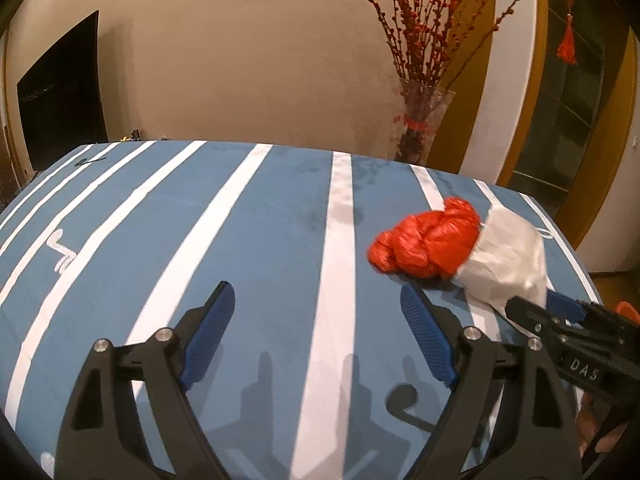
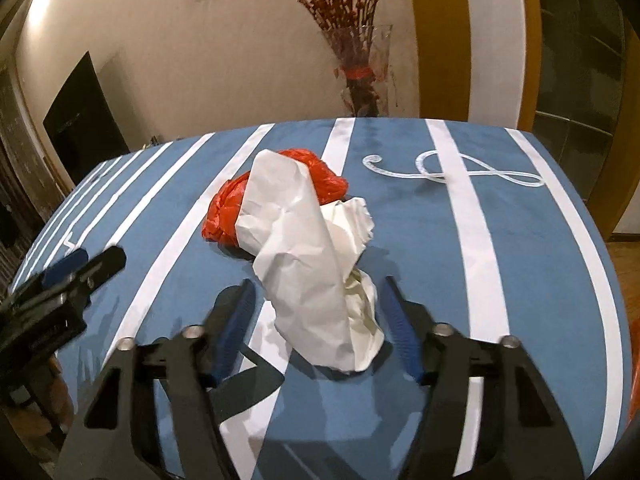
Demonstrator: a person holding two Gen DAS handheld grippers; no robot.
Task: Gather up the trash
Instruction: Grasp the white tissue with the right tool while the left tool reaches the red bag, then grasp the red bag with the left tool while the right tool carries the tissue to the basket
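A crumpled white paper lies on the blue-and-white striped tablecloth, with a crumpled red plastic bag just behind it. My right gripper is open, its blue-padded fingers either side of the paper's near end without closing on it. In the left wrist view the red bag and the paper lie to the right. My left gripper is open and empty over the cloth, left of the bag. The right gripper shows at the paper's near edge.
A glass vase with red berry branches stands behind the table's far edge. A dark screen hangs on the wall at left. The table edge curves away at right, with wooden floor beyond.
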